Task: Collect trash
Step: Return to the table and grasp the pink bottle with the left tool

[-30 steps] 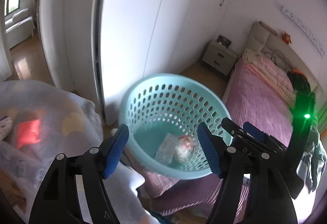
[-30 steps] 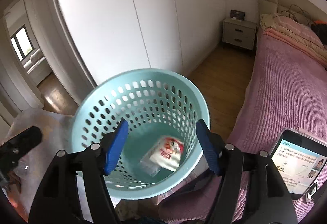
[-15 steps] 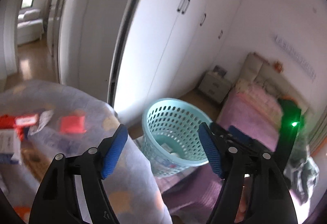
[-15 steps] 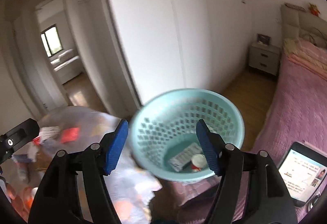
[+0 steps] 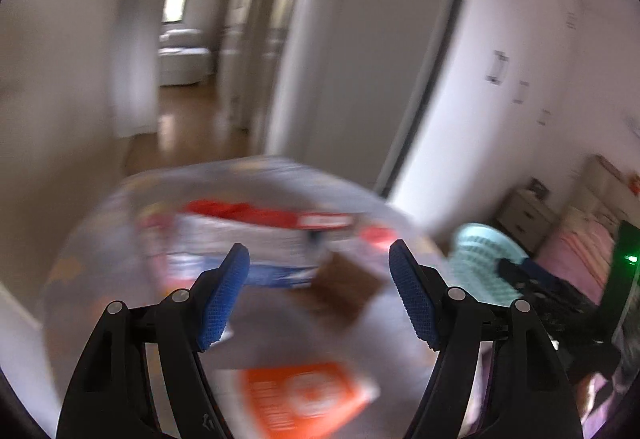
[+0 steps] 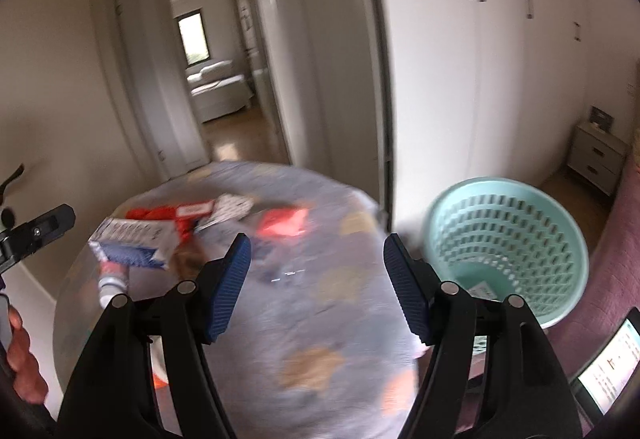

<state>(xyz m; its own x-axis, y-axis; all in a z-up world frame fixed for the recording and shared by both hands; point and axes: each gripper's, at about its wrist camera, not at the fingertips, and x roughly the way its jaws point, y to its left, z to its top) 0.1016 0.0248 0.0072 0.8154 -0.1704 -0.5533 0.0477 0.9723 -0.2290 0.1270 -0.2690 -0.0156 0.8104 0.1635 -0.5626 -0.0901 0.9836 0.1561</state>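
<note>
A round table under a grey-blue patterned cloth (image 6: 320, 319) carries several pieces of trash: a white and blue packet (image 6: 134, 243), red wrappers (image 6: 282, 223), and an orange packet (image 5: 304, 399) close below my left gripper. A teal perforated basket (image 6: 508, 239) stands right of the table with a paper scrap inside; it also shows in the left wrist view (image 5: 480, 259). My left gripper (image 5: 320, 295) is open and empty above the table. My right gripper (image 6: 316, 287) is open and empty above the cloth. Both views are blurred.
White wardrobe doors (image 6: 500, 59) stand behind the basket. An open doorway (image 6: 208, 79) leads to another room. A nightstand (image 6: 596, 155) and a pink bed (image 5: 576, 251) lie to the right. A phone (image 6: 608, 367) shows at the lower right.
Both grippers have swung left, away from the basket and over the table. The basket has shifted to the right edge of both views. Both stay open and empty.
</note>
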